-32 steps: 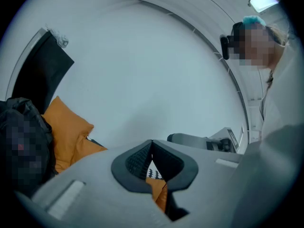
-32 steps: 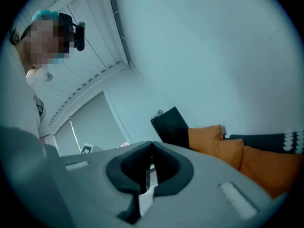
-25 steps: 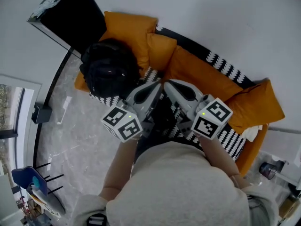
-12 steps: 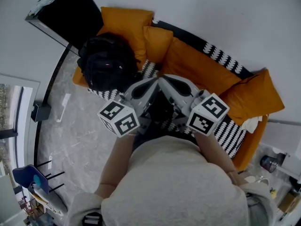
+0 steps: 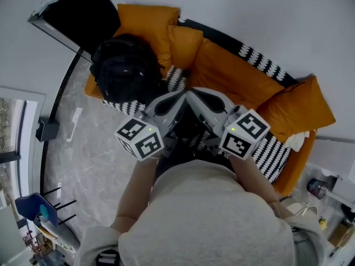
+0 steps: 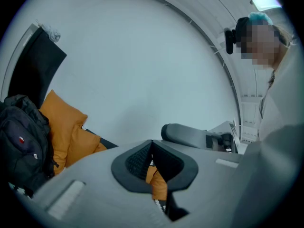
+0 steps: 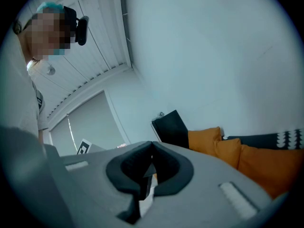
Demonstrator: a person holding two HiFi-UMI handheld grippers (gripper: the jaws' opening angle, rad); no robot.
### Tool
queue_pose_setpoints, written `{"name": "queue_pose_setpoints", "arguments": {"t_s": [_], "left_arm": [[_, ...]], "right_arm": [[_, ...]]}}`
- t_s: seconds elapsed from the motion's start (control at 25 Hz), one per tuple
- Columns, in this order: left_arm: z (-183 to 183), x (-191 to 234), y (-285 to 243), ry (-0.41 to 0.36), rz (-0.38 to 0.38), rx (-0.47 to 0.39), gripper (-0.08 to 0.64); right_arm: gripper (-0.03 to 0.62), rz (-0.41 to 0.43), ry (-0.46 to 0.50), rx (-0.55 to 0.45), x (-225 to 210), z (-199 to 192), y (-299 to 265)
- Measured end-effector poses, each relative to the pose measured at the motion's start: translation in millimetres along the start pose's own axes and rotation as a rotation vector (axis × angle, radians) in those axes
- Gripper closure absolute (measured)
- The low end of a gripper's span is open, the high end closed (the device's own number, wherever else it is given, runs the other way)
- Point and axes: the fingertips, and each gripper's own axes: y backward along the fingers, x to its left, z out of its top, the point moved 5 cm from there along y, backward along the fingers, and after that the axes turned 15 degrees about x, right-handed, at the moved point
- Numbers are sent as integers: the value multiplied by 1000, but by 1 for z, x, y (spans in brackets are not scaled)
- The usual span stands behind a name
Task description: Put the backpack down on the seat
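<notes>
Backpack [image 5: 127,73] sits at the sofa [image 5: 238,76] end by the front edge; top-heavy, it may slump onto the floor [image 5: 89,154]. Left claw [image 6: 152,146] and right claw [image 7: 152,151] clenched, empty.

backpack [image 5: 126,76] blocks one seat [image 5: 272,158] end, rest open
</notes>
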Motion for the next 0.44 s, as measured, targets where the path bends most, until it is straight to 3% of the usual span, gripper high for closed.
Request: {"name": "queue_pose_setpoints", "arguments": {"t_s": [0.44], "left_arm": [[-1,4,2,-2,10,-7,552]], "right_arm": [[589,-2,-6,34,-2,-10,-3]]}}
